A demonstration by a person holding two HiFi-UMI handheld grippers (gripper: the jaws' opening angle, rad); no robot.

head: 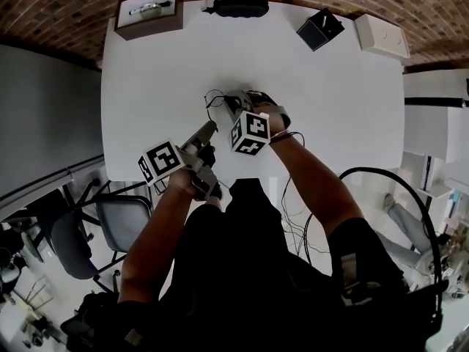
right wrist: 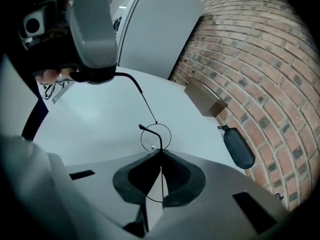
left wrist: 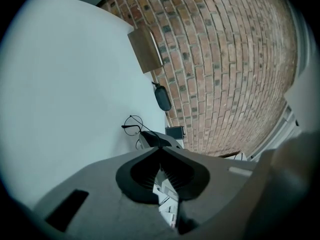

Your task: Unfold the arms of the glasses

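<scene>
Thin black wire glasses (head: 214, 100) are held over the middle of the white table (head: 337, 108). My right gripper (right wrist: 160, 152) is shut on the front frame. One round lens (right wrist: 155, 136) shows just past its tips, and the other rim runs between its pads. My left gripper (head: 210, 127) is shut on the curved end of one arm (right wrist: 135, 86), which runs out straight from the frame. In the left gripper view its jaws (left wrist: 159, 149) are closed, with a lens (left wrist: 133, 124) and the right gripper (left wrist: 152, 139) just beyond. The second arm's tip (right wrist: 145, 128) lies across the lens.
At the table's far edge stand a wooden box (head: 149, 11), a black glasses case (head: 239, 5), a small black box (head: 320, 28) and a white box (head: 382, 35). A brick wall (left wrist: 225, 59) rises behind. A chair (head: 117, 218) sits at the near left.
</scene>
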